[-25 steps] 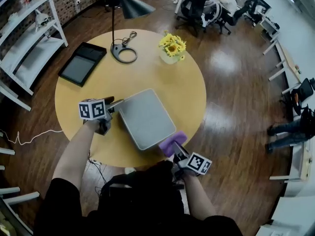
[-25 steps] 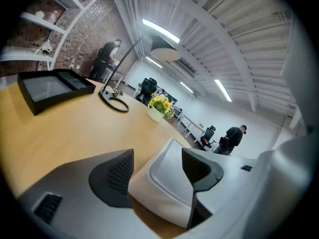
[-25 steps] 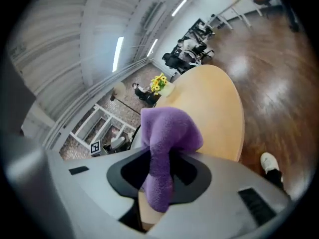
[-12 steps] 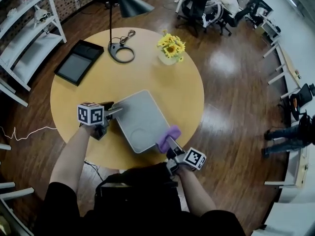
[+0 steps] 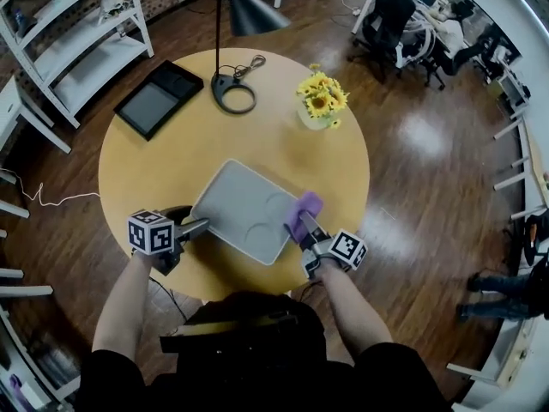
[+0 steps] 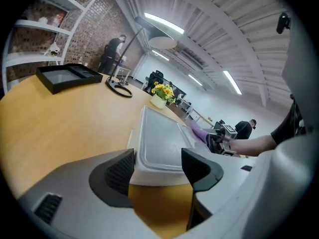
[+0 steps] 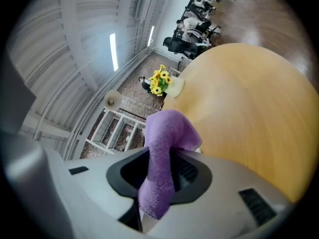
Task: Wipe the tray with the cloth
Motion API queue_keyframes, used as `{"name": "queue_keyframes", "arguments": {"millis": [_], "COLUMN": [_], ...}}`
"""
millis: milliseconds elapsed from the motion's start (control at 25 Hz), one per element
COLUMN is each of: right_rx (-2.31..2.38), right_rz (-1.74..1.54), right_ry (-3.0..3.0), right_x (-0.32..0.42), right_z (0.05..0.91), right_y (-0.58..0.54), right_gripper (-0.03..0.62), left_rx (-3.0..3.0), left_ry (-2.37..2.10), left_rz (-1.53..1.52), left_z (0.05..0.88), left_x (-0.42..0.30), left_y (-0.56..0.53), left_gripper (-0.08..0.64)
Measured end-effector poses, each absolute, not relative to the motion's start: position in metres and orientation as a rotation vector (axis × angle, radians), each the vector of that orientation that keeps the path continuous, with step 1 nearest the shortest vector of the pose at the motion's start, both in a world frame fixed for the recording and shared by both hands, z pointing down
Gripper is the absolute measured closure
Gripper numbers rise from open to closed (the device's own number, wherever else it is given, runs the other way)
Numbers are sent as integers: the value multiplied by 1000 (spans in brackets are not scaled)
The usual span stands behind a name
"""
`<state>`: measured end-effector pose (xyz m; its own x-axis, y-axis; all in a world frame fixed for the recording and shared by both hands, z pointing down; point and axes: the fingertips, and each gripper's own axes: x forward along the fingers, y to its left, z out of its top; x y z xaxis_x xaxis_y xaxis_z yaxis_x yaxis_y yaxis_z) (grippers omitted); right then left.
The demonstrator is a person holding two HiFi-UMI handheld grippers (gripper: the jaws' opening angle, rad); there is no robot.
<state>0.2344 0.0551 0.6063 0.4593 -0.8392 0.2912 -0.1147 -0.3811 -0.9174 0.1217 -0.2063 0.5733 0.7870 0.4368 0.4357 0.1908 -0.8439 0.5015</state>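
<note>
**Tray** (image 5: 240, 204): grey, matte, rect. w/ rounded corners and a raised rim. It lies flat and askew on the near half of the bench (image 5: 154, 166). Only the head view shows its layout: one large recess plus a round recess near the R end. The left gripper view adds the rim profile, a pale rolled lip over a thick pale side wall (image 6: 162, 143).

**Cloth** (image 5: 304, 211): purple, soft, nappy fabric, bunched into a fold at the tray's R rim. Contact w/ the tray surface can't be confirmed.

**R tongs** (image 5: 302, 224): clamped on the cloth. The right gripper view shows the fold (image 7: 167, 148) pinched between the ribbed dark pads (image 7: 185, 171), w/ the free end drooping forward.

**L tongs** (image 5: 204, 223): at the tray's L corner. In the left gripper view the jaws (image 6: 158, 166) stand wide, w/ the corner filling the gap and a pad against the rim on each side.

**Bench**: round, yellow wood-tone, smooth top.

**Further out:**
- Black rect. frame (image 5: 159, 99), far L.
- Lamp (image 5: 234, 93): black, w/ ring base and cone shade.
- Sunflowers (image 5: 321, 101) in a pale vase.
- White shelving (image 5: 77, 33) over glossy plank floor (image 5: 429, 144).
</note>
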Motion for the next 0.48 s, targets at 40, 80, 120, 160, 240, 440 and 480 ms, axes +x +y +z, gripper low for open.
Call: {"name": "queue_keyframes", "arguments": {"millis": [40, 80, 120, 160, 240, 440, 480], "right_rx": [-1806, -1827, -1855, -1878, -1881, -1985, -1994], "right_rz": [-1016, -1030, -1038, -1044, -1059, -1205, -1216], "right_ry": [859, 921, 991, 1050, 1128, 1386, 1408], "right_x": [253, 273, 293, 311, 341, 364, 363], "right_z": [604, 602, 600, 597, 593, 596, 596], "right_y": [51, 46, 39, 30, 10, -45, -52], "right_gripper": [486, 486, 486, 486, 486, 492, 492], "left_rx": [2540, 2540, 2533, 2518, 2471, 2418, 2420], "left_ry": [441, 408, 371, 328, 231, 30, 4], "left_rz": [768, 763, 749, 726, 666, 558, 545], "left_z": [573, 572, 572, 571, 571, 570, 570], "left_x": [115, 109, 104, 99, 90, 76, 73], "left_y": [-198, -189, -182, -175, -163, -146, -147], "left_gripper": [265, 265, 265, 265, 265, 265, 267]}}
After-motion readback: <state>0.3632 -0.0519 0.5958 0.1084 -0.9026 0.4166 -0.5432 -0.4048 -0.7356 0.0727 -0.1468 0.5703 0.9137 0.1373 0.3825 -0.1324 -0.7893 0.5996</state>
